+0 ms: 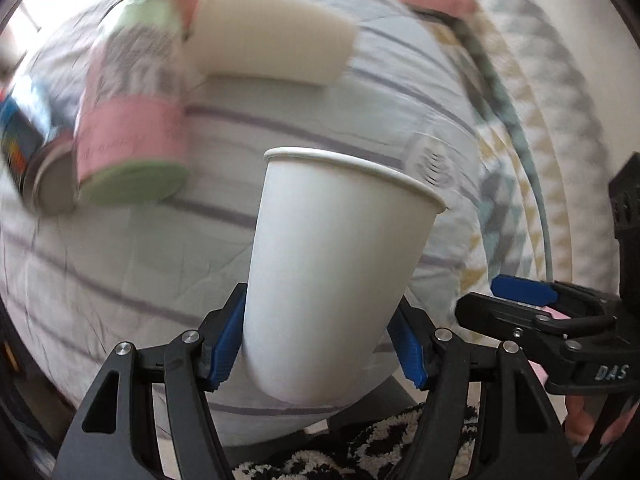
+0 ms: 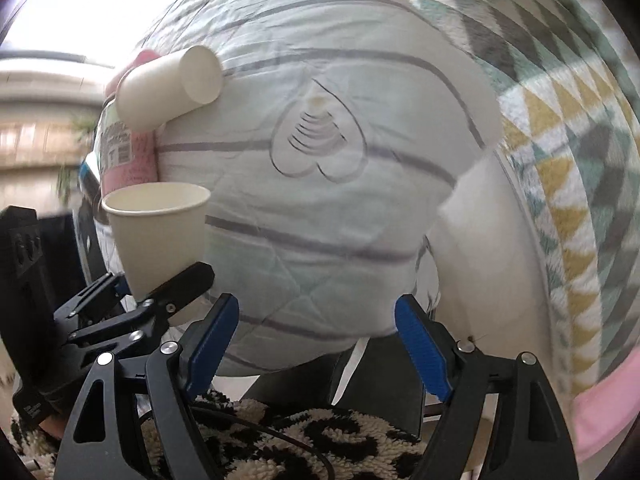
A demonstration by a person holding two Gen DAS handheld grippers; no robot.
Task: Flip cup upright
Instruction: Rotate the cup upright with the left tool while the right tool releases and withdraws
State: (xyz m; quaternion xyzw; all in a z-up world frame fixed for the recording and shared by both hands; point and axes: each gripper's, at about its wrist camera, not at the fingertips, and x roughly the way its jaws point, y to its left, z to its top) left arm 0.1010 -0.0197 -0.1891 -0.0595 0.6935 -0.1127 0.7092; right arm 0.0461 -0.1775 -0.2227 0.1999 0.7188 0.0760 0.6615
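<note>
Filling most of both frames, the bed (image 2: 320, 208) with its pale striped quilt is the largest thing I see; a heart pattern is stitched near the centre of the right wrist view. A blanket (image 2: 560, 160) with yellow, grey and green triangles lies along the right side of that frame. At the bottom of both frames there is a black and white fluffy rug (image 2: 320, 440).

In the left wrist view, my left tool (image 1: 316, 344) sits in the lower middle of the frame and pinches the white paper cup (image 1: 332, 272) low on its body, one blue pad on each side. The cup has its open rim up and leans a little to the left. In the right wrist view the same cup shows at the middle left, above the edge of the bed.

My right tool (image 2: 320, 344) is spread wide in the lower middle of its frame, with nothing between its blue pads (image 2: 420, 348).

A second paper cup (image 2: 168, 88) lies on its side on the quilt, in the upper left of the right wrist view. Just beside it, a pink and green canister (image 1: 132, 112) lies on its side, very blurred. At the left edge of the left wrist view I see a blue can (image 1: 24, 140), too blurred to describe.
</note>
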